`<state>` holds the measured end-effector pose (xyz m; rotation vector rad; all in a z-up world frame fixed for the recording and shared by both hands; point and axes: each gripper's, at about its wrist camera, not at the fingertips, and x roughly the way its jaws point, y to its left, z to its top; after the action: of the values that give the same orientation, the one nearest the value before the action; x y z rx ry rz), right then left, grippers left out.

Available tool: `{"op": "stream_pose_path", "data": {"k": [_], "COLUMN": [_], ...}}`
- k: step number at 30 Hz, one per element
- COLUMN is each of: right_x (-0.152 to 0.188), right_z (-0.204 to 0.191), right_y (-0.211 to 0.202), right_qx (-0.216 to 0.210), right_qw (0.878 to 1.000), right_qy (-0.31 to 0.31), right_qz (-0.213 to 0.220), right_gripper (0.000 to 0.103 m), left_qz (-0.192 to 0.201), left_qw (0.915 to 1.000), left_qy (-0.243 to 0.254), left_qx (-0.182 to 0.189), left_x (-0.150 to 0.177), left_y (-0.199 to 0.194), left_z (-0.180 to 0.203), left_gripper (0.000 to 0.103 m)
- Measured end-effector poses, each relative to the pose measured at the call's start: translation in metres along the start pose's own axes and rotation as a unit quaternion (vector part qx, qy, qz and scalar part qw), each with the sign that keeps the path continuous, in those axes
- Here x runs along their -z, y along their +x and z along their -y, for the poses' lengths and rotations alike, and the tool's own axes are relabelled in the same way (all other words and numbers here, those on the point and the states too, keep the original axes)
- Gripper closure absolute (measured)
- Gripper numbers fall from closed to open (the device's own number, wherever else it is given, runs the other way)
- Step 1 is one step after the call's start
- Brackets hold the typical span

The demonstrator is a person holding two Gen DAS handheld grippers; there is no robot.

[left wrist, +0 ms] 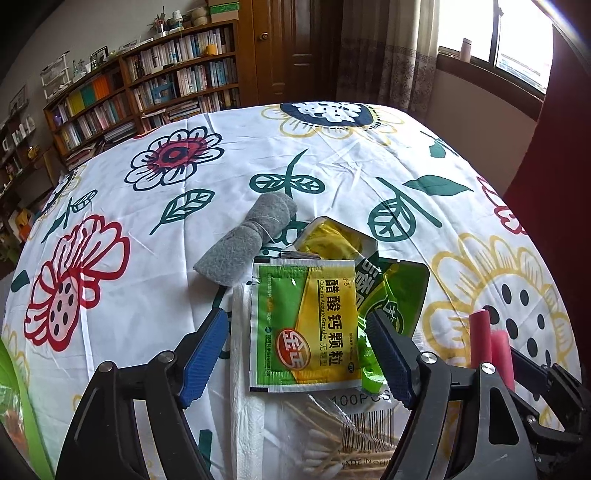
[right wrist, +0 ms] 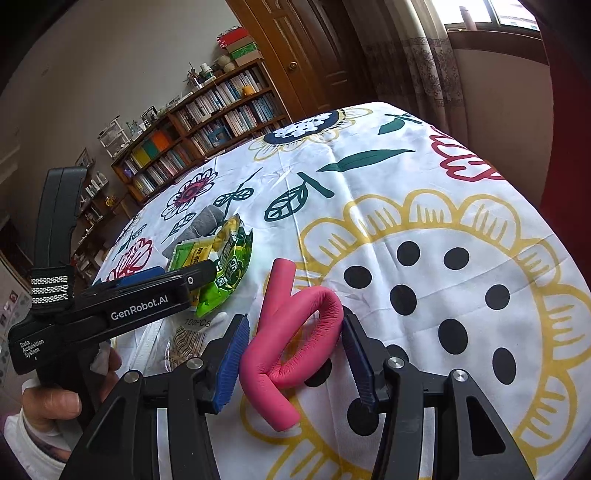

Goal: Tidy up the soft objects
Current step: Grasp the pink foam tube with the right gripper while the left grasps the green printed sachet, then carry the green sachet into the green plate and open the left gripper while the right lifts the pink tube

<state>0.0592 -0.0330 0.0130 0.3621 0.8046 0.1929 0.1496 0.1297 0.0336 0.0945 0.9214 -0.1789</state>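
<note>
A table (left wrist: 332, 158) covered by a white cloth printed with large flowers and leaves fills the foreground. Beyond its far left corner, a curved wooden bookshelf (left wrist: 147, 96) packed with books is set against a pale grey wall (left wrist: 92, 26), and small objects are stacked on its top. A brown wooden door (left wrist: 284, 48) with a round knob is seen past the far edge. To its right, patterned curtains (left wrist: 391, 51) hang beside a bright window (left wrist: 517, 44), through which daylight is admitted. A bottle (left wrist: 466, 50) stands on the sill.
</note>
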Motion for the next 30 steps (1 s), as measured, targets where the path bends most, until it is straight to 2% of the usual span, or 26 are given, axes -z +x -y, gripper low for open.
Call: {"op": "stream_pose_path", "data": {"k": [3,5,7,11,14,30], "right_x": [0.0,0.0,0.0,0.001,0.001,0.006], "right_z": [0.0,0.0,0.0,0.0,0.0,-0.013], "right_y": [0.0,0.0,0.001,0.0,0.0,-0.013], "right_qx": [-0.001,-0.001,-0.001,-0.001,-0.001,-0.005], "right_qw": [1.0,1.0,1.0,1.0,1.0,1.0], "right_qy": [0.0,-0.001,-0.001,-0.001,-0.001,-0.011], "right_qz": [0.001,0.002,0.002,0.003,0.003,0.011], "right_gripper": [0.048,0.048,0.048,0.048,0.048,0.048], "left_qz": [-0.003,0.0,0.0,0.004,0.009,0.039], "left_qw": [1.0,0.9999,0.9999,0.9999,0.9997,0.9985], "left_qy": [-0.004,-0.008,-0.008,-0.009,-0.016,-0.039], "left_qx": [0.003,0.011,0.013,0.01,0.017,0.008], "left_x": [-0.002,-0.001,-0.001,0.0,0.003,0.028], "left_y": [0.007,0.007,0.006,0.001,-0.006,-0.058], "left_z": [-0.002,-0.004,-0.005,-0.009,-0.013,-0.031], "left_gripper": [0.026,0.033,0.043,0.045,0.051,0.052]}}
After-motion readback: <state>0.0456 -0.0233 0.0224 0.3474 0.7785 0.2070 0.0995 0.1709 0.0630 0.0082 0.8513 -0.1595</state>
